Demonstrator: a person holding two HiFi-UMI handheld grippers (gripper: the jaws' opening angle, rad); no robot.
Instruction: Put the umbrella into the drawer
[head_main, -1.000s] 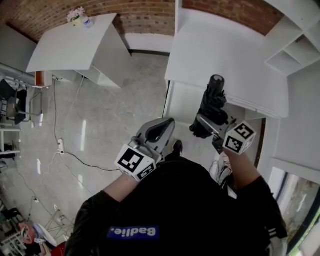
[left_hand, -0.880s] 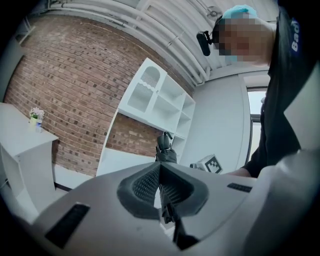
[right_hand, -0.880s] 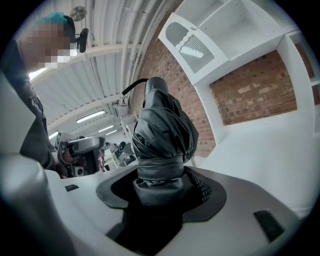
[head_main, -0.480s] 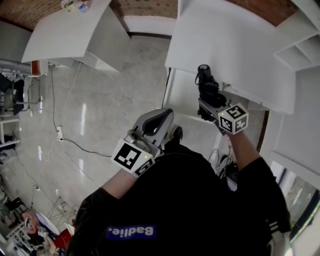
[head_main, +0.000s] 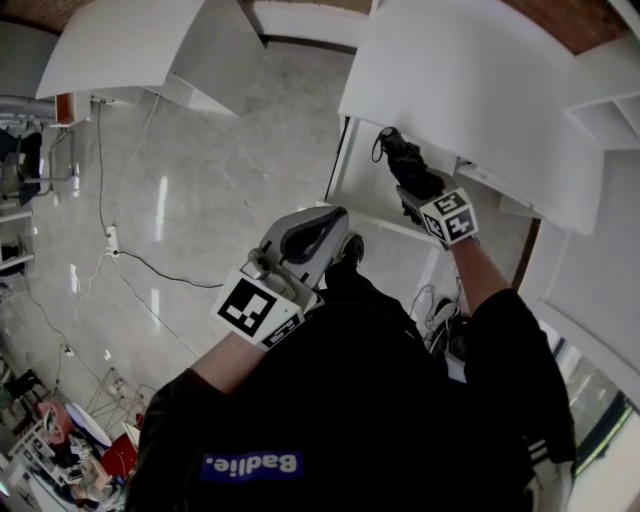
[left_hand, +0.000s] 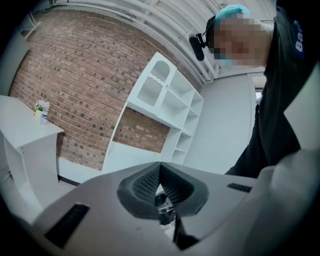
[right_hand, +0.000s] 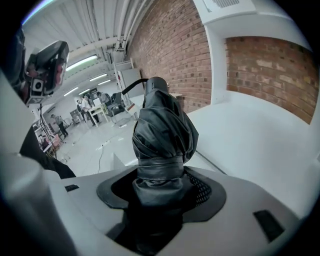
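White cabinet (head_main: 450, 70) ahead; open drawer (head_main: 362, 190) just beyond and below right gripper (head_main: 418, 192). Clamped on folded umbrella (head_main: 400, 160), long axis along jaws, toward drawer. Left gripper (head_main: 325, 238) pressed together, empty, well behind.

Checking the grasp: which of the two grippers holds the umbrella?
The right gripper, jaws clamped on the folded black umbrella; the left gripper is shut on nothing.

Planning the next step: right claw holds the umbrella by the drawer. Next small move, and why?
Likely ease the right claw down into the open drawer. The folded umbrella is clamped in it and sits over the drawer, apparently not yet resting inside.
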